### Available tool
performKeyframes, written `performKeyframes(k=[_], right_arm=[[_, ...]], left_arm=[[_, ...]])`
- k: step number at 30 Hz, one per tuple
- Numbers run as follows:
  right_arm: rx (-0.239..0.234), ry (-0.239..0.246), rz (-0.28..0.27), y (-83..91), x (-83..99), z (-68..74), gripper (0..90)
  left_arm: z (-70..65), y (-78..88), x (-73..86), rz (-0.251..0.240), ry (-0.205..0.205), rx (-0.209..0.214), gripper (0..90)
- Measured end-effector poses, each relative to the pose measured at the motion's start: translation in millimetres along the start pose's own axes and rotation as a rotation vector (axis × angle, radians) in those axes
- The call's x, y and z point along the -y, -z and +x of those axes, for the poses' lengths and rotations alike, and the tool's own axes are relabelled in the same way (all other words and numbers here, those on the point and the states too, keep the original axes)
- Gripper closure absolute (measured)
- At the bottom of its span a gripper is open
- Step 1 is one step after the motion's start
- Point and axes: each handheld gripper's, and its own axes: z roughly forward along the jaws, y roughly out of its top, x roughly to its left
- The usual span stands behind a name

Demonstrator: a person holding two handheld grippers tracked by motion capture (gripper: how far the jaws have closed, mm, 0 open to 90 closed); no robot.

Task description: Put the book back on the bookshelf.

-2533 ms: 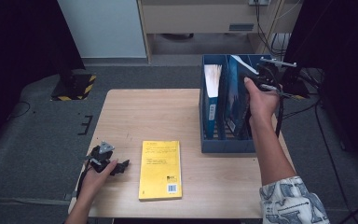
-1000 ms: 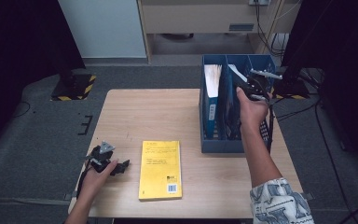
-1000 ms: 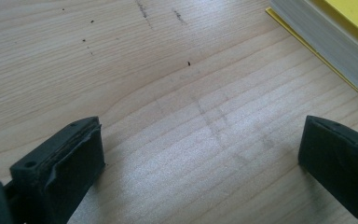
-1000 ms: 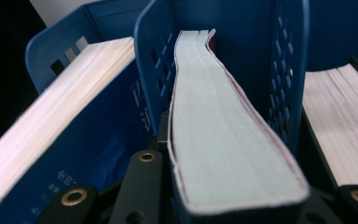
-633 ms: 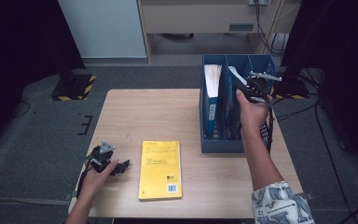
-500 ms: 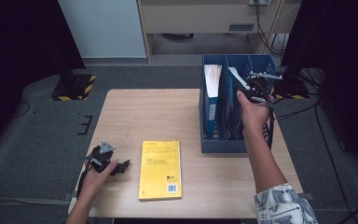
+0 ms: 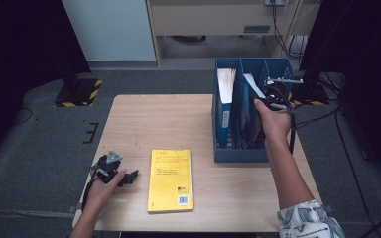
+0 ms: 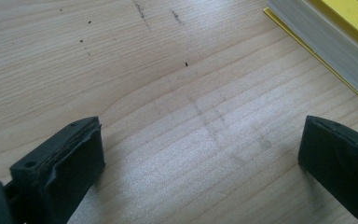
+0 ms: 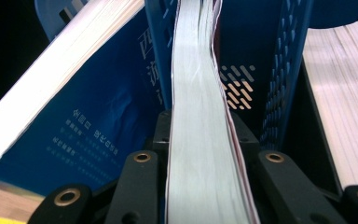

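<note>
My right gripper [image 7: 274,95] reaches into the blue file rack [image 7: 239,154] at the table's right side. It is shut on the page edge of a thin book [image 9: 196,93] standing in the middle compartment [image 7: 250,119]. Its jaws have just been opening a little, with the book still between them [image 9: 200,128]. A blue-covered book [image 7: 224,99] stands in the left compartment. My left gripper [image 7: 128,176] rests on the table near the front left, open, with bare wood between its jaws [image 8: 200,154]. A yellow book [image 7: 171,179] lies flat just to its right [image 8: 326,28].
The wooden table [image 7: 158,124] has free room across its middle and back left. Another white page block [image 9: 340,102] stands in the rack's neighbouring compartment. Cables and dark stands [image 7: 307,89] crowd the floor behind the rack.
The right hand has lowered the thin book into the rack's middle compartment and shifted slightly toward me. The left hand and yellow book have not moved.
</note>
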Motion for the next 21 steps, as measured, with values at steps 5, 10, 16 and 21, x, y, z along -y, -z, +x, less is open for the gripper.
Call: performKeyframes(k=[5,10,16,21], right_arm=[[-0.01,0.007,0.012,1.1,-0.2,0.6,69.7],[-0.016,0.007,0.021,1.3,-0.8,0.2,69.7],[-0.015,0.01,0.025,1.9,-1.0,1.0,72.1],[0.0,0.01,0.002,1.6,-1.0,-0.1,73.1]], left_arm=[[-0.1,0.0,0.0,0.0,0.0,0.0,0.0],[-0.2,0.0,-0.1,0.0,0.0,0.001,0.0],[-0.2,0.0,-0.1,0.0,0.0,0.001,0.0],[-0.3,-0.1,0.0,0.0,0.0,0.001,0.0]])
